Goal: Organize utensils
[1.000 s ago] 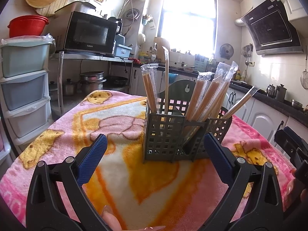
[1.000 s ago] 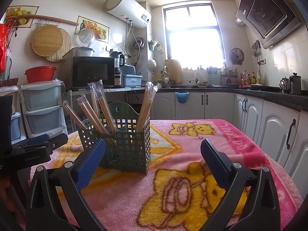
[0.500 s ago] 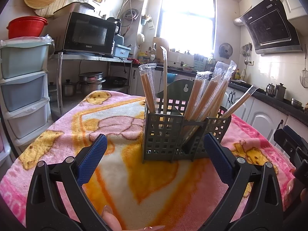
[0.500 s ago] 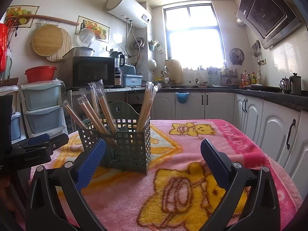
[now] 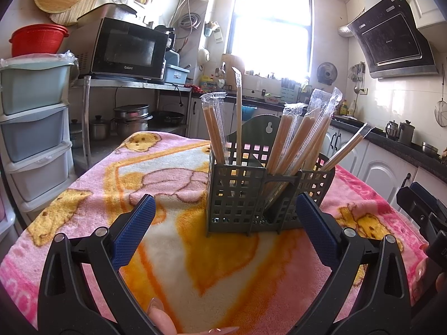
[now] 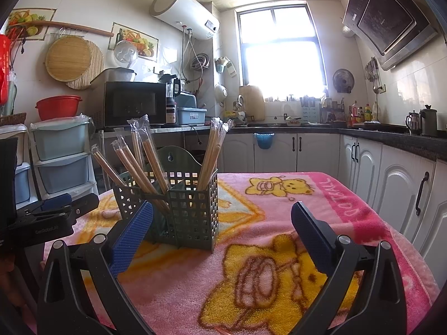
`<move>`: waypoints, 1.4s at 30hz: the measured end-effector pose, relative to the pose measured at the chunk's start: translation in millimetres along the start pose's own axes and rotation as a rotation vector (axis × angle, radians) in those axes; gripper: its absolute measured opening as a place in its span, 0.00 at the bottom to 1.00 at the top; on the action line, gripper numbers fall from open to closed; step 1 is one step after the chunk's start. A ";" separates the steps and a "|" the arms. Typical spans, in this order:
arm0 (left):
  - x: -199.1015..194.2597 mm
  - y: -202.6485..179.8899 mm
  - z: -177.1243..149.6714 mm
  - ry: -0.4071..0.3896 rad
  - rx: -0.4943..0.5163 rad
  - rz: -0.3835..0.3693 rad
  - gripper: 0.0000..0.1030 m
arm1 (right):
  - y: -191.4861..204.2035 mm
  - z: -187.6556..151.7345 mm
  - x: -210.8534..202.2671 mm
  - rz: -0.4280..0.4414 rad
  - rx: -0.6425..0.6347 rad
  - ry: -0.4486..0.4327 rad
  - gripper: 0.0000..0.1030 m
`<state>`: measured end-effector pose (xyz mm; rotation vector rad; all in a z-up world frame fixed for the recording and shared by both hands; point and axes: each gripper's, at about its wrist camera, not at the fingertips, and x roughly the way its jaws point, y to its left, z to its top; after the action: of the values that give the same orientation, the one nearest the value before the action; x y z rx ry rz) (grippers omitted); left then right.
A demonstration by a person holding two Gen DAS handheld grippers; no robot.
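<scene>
Wrapped chopsticks stand in a grey holder on a blanket-covered bench in a sunlit kitchen.

The wrapped chopsticks [image 5: 296,136] lean in the compartments of the grey lattice utensil holder [image 5: 265,192], which sits upright on the pink cartoon-bear blanket [image 5: 178,251] covering the bench. The left gripper [image 5: 223,229] and right gripper [image 6: 222,233] both hover near it with blue pads spread wide, holding nothing. Behind stand a microwave [image 5: 125,48], stacked plastic drawers [image 5: 33,122], white cabinets [image 6: 315,150], a bright window [image 6: 282,53], a water heater [image 6: 184,14] and a range hood [image 5: 391,44].
</scene>
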<state>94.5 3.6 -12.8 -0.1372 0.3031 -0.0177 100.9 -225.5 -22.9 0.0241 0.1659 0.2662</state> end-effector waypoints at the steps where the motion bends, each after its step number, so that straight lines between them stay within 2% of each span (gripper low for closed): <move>1: -0.1 0.0 0.2 0.000 0.000 0.000 0.90 | -0.1 -0.1 0.0 0.000 0.000 0.000 0.94; 21: 2.2 0.5 0.6 0.012 0.016 -0.008 0.90 | -0.4 -2.1 -0.9 -0.010 0.005 0.003 0.94; 25: 5.3 1.3 0.6 0.027 0.017 -0.011 0.90 | -4.0 -0.9 1.2 -0.048 0.013 0.033 0.94; 32: 7.3 15.9 4.6 0.081 -0.047 -0.009 0.90 | -37.7 3.2 16.9 -0.155 0.074 0.156 0.94; 35: 4.3 37.0 15.9 0.101 -0.102 0.030 0.90 | -60.4 4.7 28.4 -0.222 0.103 0.229 0.94; 37: 10.1 53.0 22.2 0.143 -0.123 0.071 0.90 | -80.3 4.2 41.8 -0.277 0.116 0.294 0.94; 39: 24.8 77.9 28.0 0.207 -0.136 0.143 0.90 | -105.8 1.9 62.3 -0.350 0.128 0.386 0.94; 42: 55.5 112.5 27.0 0.306 -0.152 0.256 0.90 | -141.0 -7.8 94.9 -0.412 0.159 0.524 0.94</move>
<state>155.2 116.5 -19.2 -0.2461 0.6261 0.2400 226.6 -336.4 -52.3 0.0769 0.7041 -0.1600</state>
